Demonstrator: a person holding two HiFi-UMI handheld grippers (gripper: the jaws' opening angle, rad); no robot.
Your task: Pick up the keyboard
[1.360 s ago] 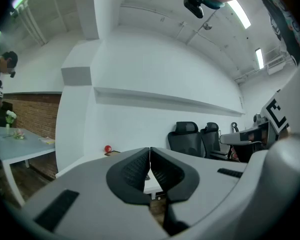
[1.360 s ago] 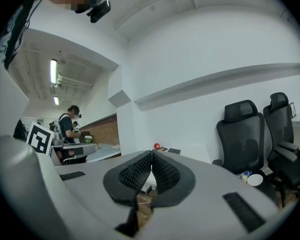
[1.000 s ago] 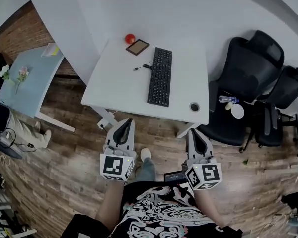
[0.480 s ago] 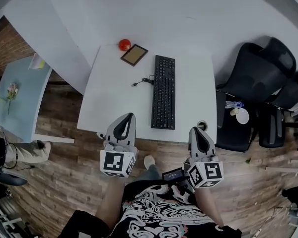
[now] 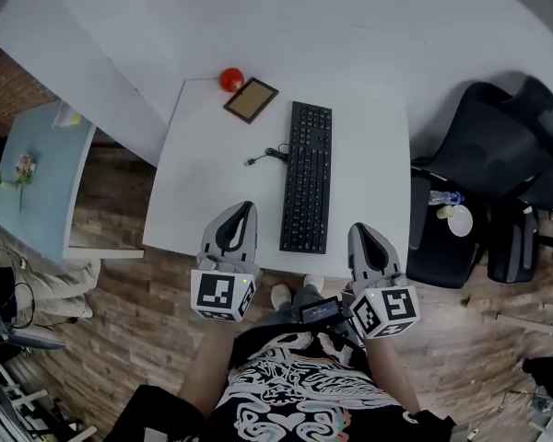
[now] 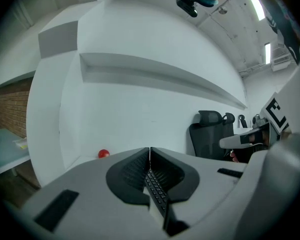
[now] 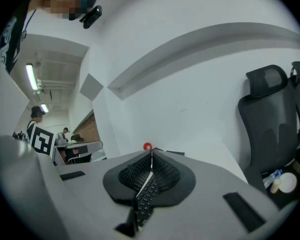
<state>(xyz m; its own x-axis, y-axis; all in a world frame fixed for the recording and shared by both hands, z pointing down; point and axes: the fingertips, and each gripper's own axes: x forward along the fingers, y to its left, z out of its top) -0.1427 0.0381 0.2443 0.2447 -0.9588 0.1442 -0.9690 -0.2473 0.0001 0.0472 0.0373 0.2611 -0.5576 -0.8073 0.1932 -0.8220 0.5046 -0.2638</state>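
While the person's patterned shirt fills the bottom of the head view, both claws poke out level over the near edge of the white desk. Left claw: jaws fully together, nothing between them; its own view shows the tips meeting in a thin line. Right claw: same, jaws pressed closed, empty. A marker cube sits on the back of each, nearest the body. A small dark device shows at the person's waist between the cubes.

The black keyboard lies flat on the desk, long side running away from the person, its near end close to the front edge. It sits between the two claws, a little closer to the left one's tip, and touches neither. Both claw views catch its keys just past the closed tips.

Its thin black cable curls on the desk to the left of it. Farther back is a brown framed panel, lying flat, then a red ball at the far left corner against the white wall.

Off to the right stand black office chairs, with a bottle on one seat. Off to the left is a pale blue side table on the wood floor.
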